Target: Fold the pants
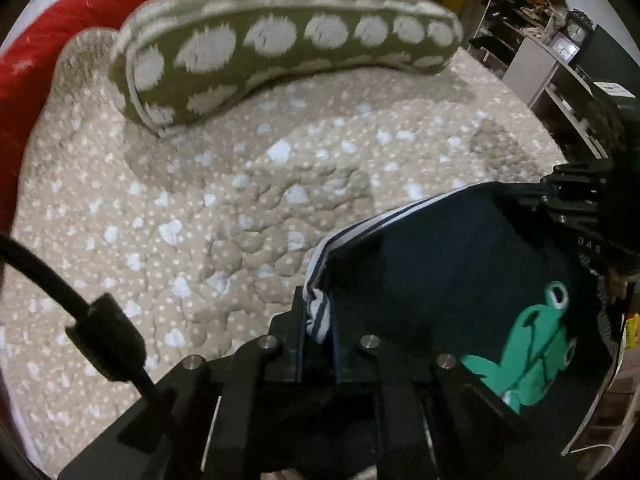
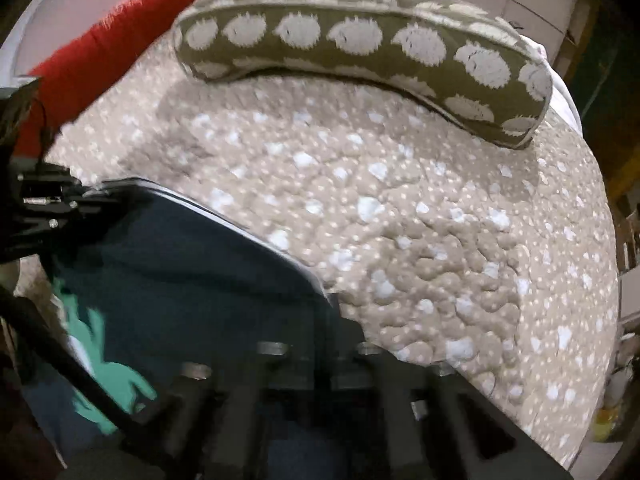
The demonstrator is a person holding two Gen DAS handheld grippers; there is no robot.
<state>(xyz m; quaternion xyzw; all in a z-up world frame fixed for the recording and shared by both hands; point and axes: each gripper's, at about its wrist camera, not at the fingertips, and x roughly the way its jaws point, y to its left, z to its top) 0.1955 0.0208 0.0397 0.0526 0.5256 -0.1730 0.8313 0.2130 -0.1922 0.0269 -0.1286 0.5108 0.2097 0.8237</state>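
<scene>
The left claw (image 1: 318,344) pinches the striped waistband corner of the navy pants (image 1: 432,264), and the right claw (image 2: 320,332) is pressed together on the opposite corner, so the garment hangs stretched between the two, lifted off the bed (image 1: 200,208); this is likely so that it can be laid flat or doubled over. Held taut, the top edge stays straight and the green print (image 1: 528,344) faces the cameras below the claws. Ahead of both claws lies one spotted pillow (image 1: 288,56), and beyond it one red blanket (image 1: 36,48). I count one pair of pants, two claws, one pillow, one blanket.
</scene>
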